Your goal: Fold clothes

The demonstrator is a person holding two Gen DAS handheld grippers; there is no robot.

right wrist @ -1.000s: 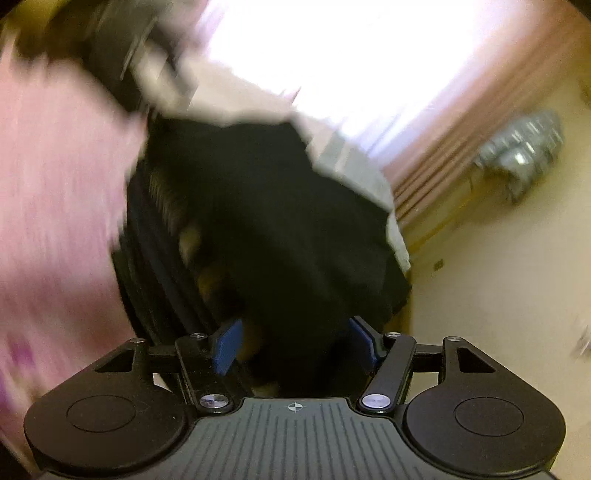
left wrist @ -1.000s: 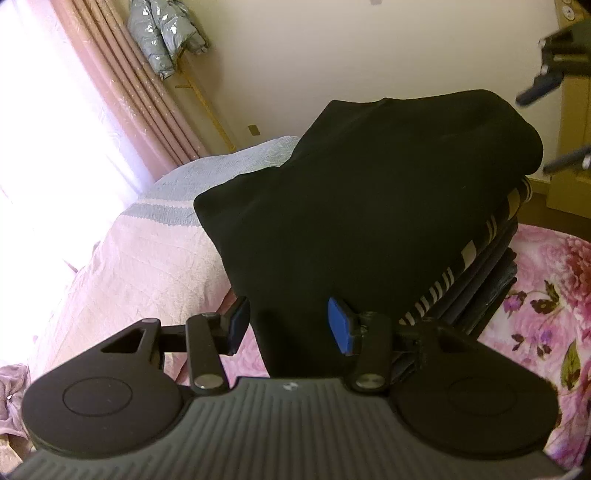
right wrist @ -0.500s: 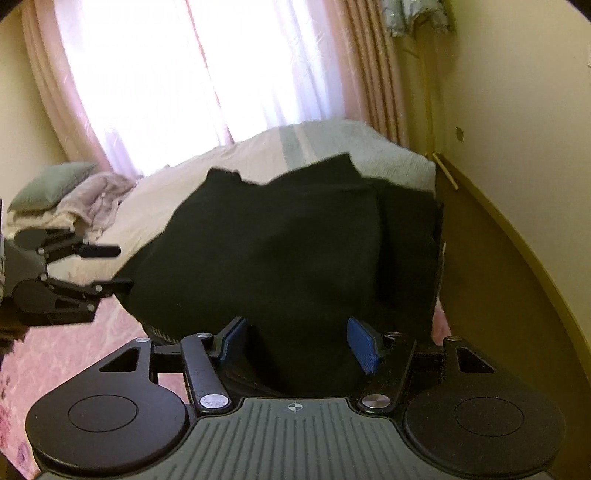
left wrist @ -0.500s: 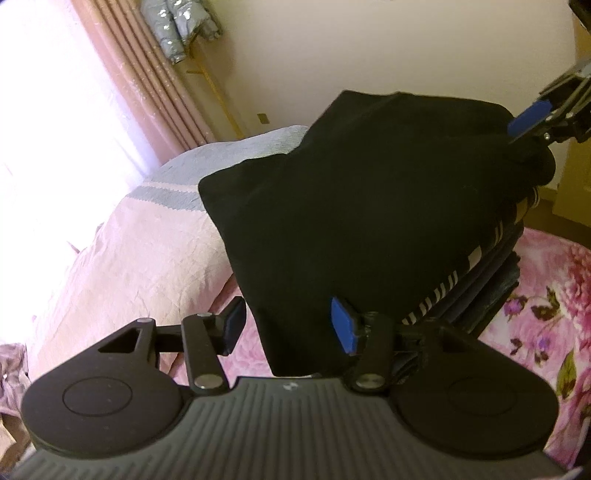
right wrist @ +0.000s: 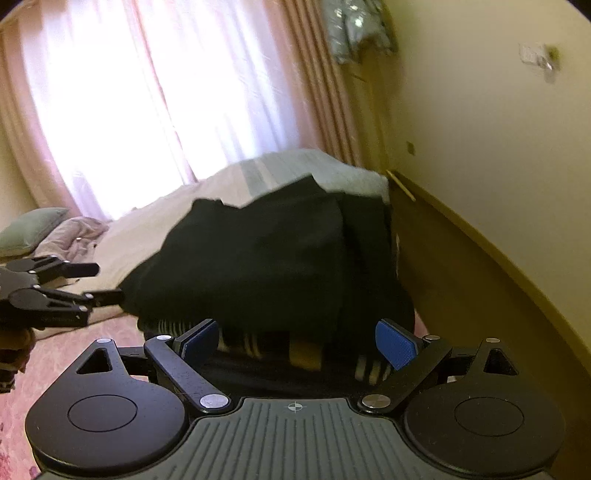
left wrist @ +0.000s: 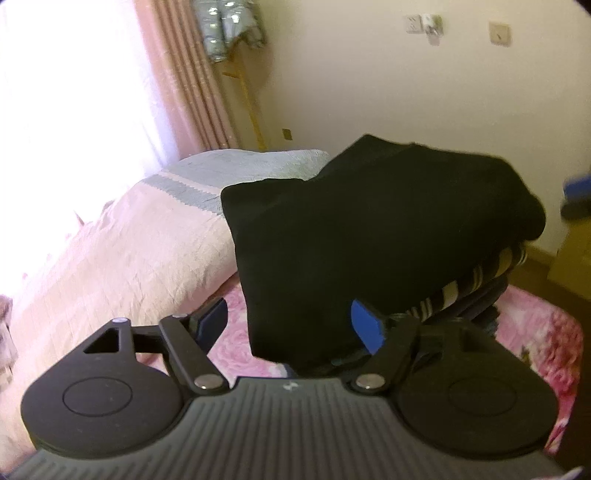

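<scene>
I saw one bed (left wrist: 122, 258) under a pale pink cover, with one grey-blue band across its far end, and it filled the left part of the left wrist view. On the near end lay one flowered pink sheet (left wrist: 535, 325), and on this sheet stood one pile of folded clothes (right wrist: 280, 354). The top piece was one black garment (left wrist: 369, 236), folded, and it covered almost the whole pile. Under it I could count one striped piece (left wrist: 465, 291) in black and cream, and below that some dark layers which I could not count. One pink curtain (left wrist: 192, 85) hung beside the bright window, and one silver-grey jacket (left wrist: 229, 26) hung on a stand near it. I had two grippers. My left gripper (left wrist: 291, 321) was spread wide at the near corner of the black garment, with the cloth edge between its two blue pads but not pinched. My right gripper (right wrist: 299, 341) was also spread wide, in front of the striped edge of the pile, and grasped nothing.
</scene>
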